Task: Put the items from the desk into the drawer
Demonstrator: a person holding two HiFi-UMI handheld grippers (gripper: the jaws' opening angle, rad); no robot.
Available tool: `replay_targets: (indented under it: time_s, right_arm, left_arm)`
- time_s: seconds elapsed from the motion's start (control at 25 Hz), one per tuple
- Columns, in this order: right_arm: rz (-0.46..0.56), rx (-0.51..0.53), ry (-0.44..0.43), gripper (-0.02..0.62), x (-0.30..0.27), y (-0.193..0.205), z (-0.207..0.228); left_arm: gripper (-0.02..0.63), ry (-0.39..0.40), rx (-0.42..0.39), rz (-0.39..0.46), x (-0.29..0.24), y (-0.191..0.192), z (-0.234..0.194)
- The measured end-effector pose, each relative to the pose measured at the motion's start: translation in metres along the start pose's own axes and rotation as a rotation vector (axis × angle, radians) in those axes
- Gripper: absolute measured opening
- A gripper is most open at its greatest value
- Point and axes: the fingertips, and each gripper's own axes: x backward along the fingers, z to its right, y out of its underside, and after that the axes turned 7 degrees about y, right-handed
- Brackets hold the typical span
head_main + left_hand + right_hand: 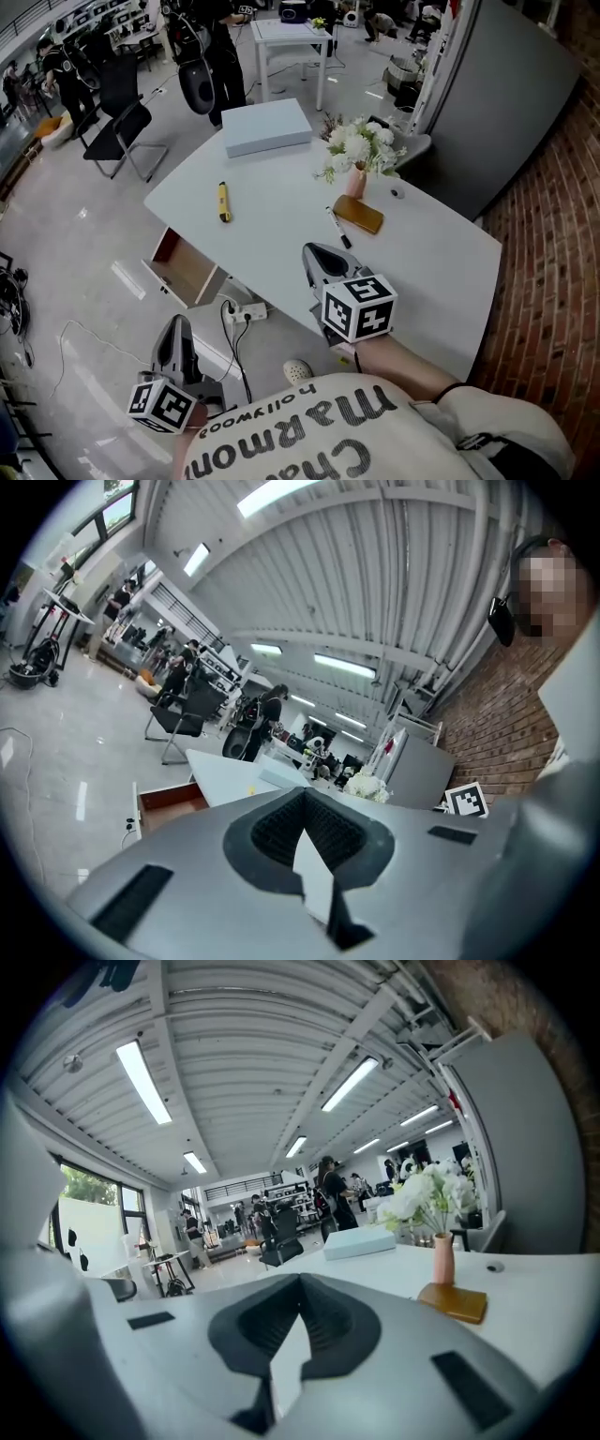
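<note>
The left gripper (176, 326) and the right gripper (315, 253) look alike. Each is a smooth light-grey shell narrowing to a rounded nose, with a cube (161, 405) of black-and-white square markers at the rear. In the gripper views, each shell has 2 dark rectangular slots (131, 897) and a black recess lined with ribbed pads (277, 832). The person wears a cream-white top (375, 441) printed with large dark lettering, and its sleeve (506, 431) is loose. A thin black band (457, 387) shows on the right arm beside that sleeve.
</note>
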Motion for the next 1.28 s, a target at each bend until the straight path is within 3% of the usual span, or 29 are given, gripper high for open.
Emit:
replay_targets:
  time_s: [0.4,0.64,0.92,1.12,1.28]
  right_arm:
    - [0.008,-0.071,0.124,0.003,-0.043,-0.002,0.112]
    - [-0.054,-0.114,0.211,0.003,-0.062,0.035,0.175]
    - [-0.175,-0.135,0.252,0.006,-0.080,0.080,0.209]
    - [-0.252,-0.131,0.258,0.058,-0.095,0.105,0.218]
    - [-0.313,-0.133,0.251,0.145,-0.104,0.123,0.221]
  left_arm:
    - [0.002,0.048,0.043,-0.055,-0.091,0.024,-0.003]
    - [0.002,-0.016,0.091,-0.101,-0.105,0.044,-0.020]
    - [0.002,-0.041,0.102,-0.143,-0.118,0.055,-0.024]
    - [0.002,-0.061,0.089,-0.137,-0.122,0.049,-0.028]
    - [0.002,-0.082,0.090,-0.135,-0.120,0.050,-0.033]
